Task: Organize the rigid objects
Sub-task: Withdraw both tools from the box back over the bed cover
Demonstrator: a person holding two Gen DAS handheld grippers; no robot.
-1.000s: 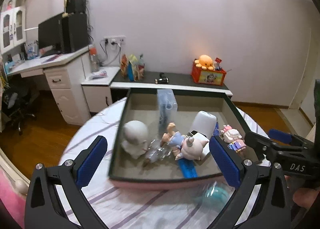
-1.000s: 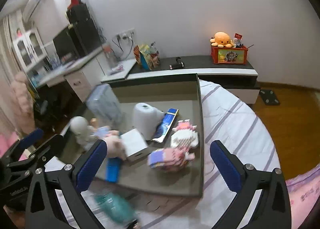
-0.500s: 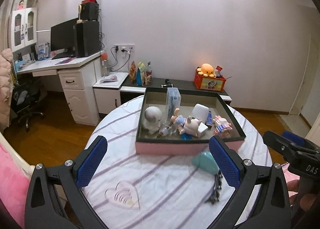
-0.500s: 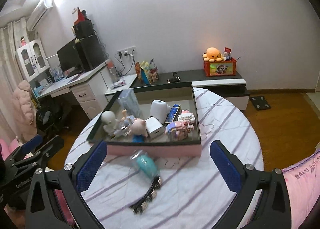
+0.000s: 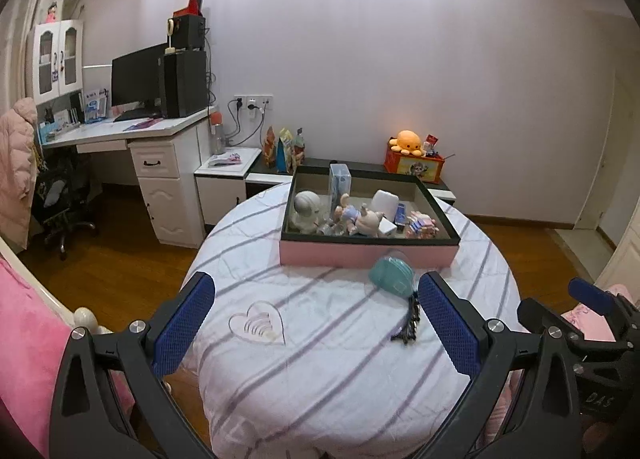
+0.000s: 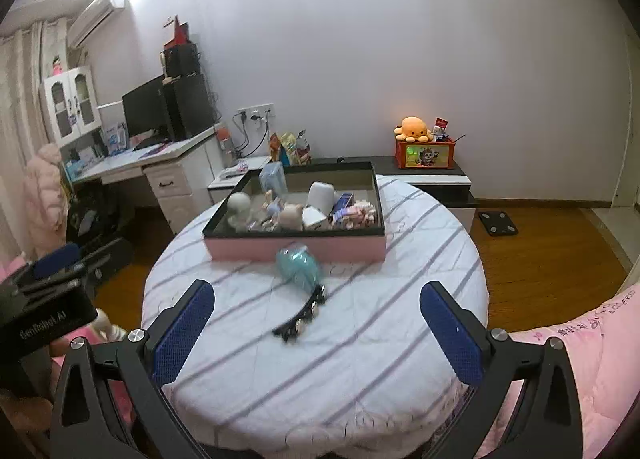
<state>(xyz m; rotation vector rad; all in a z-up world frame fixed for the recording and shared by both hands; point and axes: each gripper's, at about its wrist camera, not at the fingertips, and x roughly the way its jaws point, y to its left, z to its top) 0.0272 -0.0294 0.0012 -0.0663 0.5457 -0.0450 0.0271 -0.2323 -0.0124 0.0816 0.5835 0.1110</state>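
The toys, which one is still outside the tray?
The teal toy lies on the tablecloth against the pink tray front; the other toys sit inside.

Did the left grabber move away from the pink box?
Yes. The left gripper has pulled back from the pink box, which looks much smaller and farther than a second ago.

Dim room; ceiling glare at top; fisheye bending, dark corners; slight softness
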